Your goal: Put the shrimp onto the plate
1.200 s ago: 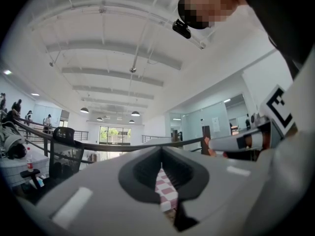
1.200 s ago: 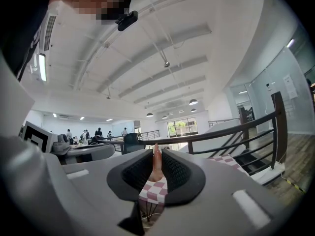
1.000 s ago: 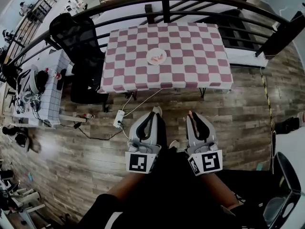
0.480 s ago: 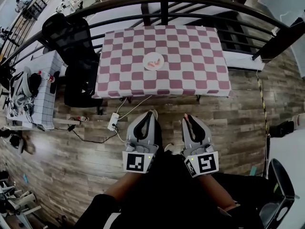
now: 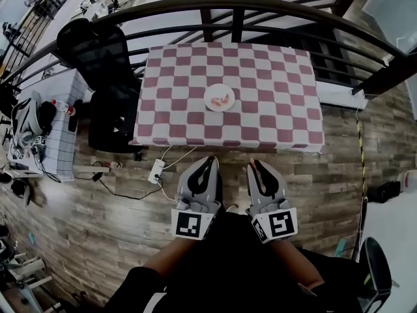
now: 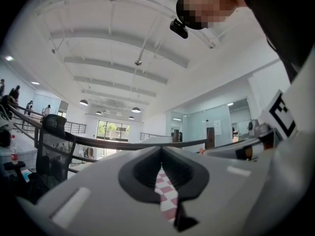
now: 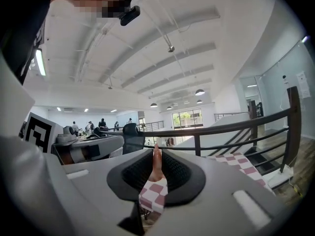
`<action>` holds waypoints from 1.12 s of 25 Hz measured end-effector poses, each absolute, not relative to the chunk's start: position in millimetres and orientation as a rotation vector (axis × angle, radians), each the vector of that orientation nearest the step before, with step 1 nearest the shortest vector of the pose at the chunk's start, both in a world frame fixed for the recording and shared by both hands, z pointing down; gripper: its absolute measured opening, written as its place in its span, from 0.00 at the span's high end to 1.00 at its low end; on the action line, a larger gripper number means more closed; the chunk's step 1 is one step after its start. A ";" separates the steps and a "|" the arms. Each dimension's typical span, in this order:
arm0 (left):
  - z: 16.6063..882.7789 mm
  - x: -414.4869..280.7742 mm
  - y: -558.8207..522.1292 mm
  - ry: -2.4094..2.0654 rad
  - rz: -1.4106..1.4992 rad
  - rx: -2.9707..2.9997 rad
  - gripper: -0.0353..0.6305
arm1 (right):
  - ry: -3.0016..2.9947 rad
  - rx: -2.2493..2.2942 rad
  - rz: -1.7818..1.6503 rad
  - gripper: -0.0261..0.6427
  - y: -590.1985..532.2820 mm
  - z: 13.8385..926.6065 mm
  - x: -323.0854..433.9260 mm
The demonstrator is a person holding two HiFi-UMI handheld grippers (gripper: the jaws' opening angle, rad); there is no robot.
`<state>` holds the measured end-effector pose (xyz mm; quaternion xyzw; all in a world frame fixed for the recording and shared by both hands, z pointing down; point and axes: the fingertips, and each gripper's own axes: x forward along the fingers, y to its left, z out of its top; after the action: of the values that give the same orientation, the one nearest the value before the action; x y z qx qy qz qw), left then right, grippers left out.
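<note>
A white plate [image 5: 219, 98] with pink shrimp pieces on it sits near the middle of the pink-and-white checked table [image 5: 273, 109], far ahead of both grippers. My left gripper [image 5: 210, 162] is held close to my body over the wooden floor, shut, with nothing between its jaws [image 6: 161, 157]. My right gripper [image 5: 253, 164] is beside it, shut on a pink-orange shrimp [image 7: 156, 163] that sticks out at the jaw tips [image 5: 252, 161]. Both point toward the table's front edge. Through each gripper's slit only checked cloth shows.
A black office chair [image 5: 98, 51] stands left of the table. A curved dark railing [image 5: 273, 5] runs behind it. A power strip and cables [image 5: 156, 170] lie on the floor before the table. A cluttered small table [image 5: 49, 126] is at the far left.
The table and plate have shifted slightly right and lower in the head view. Both grippers stay shut side by side near my body.
</note>
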<state>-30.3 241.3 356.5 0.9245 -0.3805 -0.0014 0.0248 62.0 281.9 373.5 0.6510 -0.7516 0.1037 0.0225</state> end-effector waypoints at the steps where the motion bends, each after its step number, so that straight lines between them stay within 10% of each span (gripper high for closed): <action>1: 357.1 -31.1 230.8 -1.183 -0.004 2.854 0.94 | -2.337 2.000 0.330 0.88 270.4 375.1 59.6; 28: 382.0 -38.8 4.8 -1.140 0.036 2.741 0.94 | -2.231 1.903 0.371 0.88 41.9 385.3 56.0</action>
<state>-38.8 4.8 382.0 0.9198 -0.3825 0.0120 0.0865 56.0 41.9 385.3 0.6411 -0.7516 0.1249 0.0926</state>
